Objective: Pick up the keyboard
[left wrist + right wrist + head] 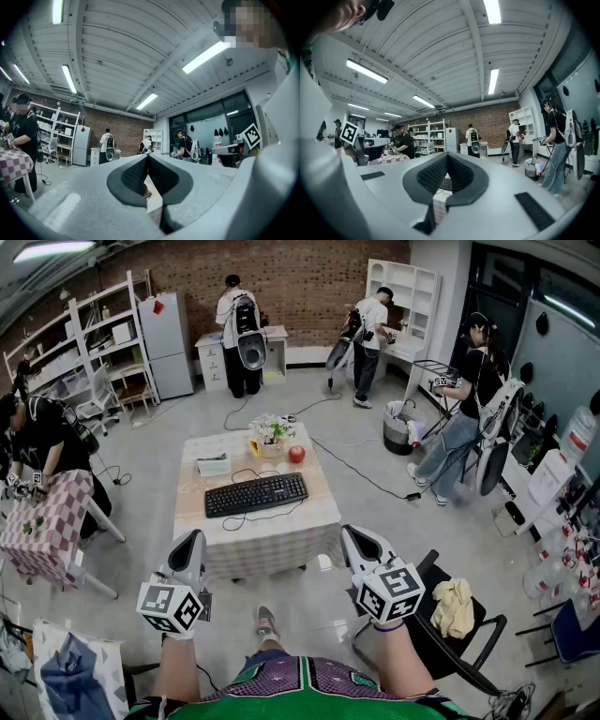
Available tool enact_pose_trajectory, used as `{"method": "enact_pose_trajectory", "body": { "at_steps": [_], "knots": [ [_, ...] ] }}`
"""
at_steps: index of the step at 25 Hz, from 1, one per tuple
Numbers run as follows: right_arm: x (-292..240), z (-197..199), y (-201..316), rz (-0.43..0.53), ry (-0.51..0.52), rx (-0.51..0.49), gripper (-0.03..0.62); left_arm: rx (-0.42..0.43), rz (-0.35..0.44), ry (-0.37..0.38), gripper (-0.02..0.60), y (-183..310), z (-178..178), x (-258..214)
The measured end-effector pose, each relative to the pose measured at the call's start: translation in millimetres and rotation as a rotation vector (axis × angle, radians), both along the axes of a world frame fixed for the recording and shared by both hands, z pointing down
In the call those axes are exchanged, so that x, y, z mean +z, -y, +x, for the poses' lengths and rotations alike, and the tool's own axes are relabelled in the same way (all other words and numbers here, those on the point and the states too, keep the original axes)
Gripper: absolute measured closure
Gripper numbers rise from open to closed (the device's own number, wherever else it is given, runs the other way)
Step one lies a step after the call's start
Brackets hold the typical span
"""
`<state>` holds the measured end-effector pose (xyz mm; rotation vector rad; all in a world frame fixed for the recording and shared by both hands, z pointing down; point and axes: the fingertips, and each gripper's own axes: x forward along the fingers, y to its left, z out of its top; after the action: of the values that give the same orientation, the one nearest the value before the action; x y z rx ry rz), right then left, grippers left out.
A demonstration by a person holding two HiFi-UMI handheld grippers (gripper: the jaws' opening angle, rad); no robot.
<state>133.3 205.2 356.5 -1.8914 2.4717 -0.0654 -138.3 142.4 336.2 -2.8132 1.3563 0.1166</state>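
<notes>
We are holding the left gripper [190, 540] and the right gripper [356, 535] level on the near side of the table [272, 545]; both pairs of jaws are pressing together with nothing between them; the black keyboard [257, 494] is lying flat on the table's middle, apart from both grippers, near a red apple [296, 455].

The left forearm [178, 667] and the right forearm [405, 660] reach forward side by side, well apart. The left gripper [190, 542] points level ahead, its jaws pressed together at the tips with nothing between them. The left marker cube [172, 606] sits behind the jaws, over the wrist. The right gripper [360, 538] is held the same way, jaws together and empty, with the right marker cube [391, 592] behind them.
</notes>
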Motion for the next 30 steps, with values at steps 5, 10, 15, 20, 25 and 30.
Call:
{"method": "enact_pose_trajectory", "body": {
  "at_steps": [5,10,15,20,25,30],
  "knots": [
    [-2,4,4,0.004,-0.008,0.008,0.594,-0.001,0.006,-0.004,0.563,3,2,-2],
    [0,4,7,-0.004,-0.011,0.011,0.595,-0.001,0.004,-0.007,0.563,6,1,-2],
    [1,4,10,-0.009,-0.011,0.008,0.595,-0.001,-0.002,-0.003,0.563,8,1,0],
    [2,4,12,-0.007,-0.019,0.013,0.595,0.004,0.003,0.000,0.563,9,2,-1],
    [-2,5,11,0.013,-0.006,0.018,0.594,0.005,0.006,0.001,0.563,8,3,-3],
    [-7,2,11,0.031,0.020,0.005,0.594,0.001,-0.003,-0.008,0.563,9,-2,0]
  ]
}}
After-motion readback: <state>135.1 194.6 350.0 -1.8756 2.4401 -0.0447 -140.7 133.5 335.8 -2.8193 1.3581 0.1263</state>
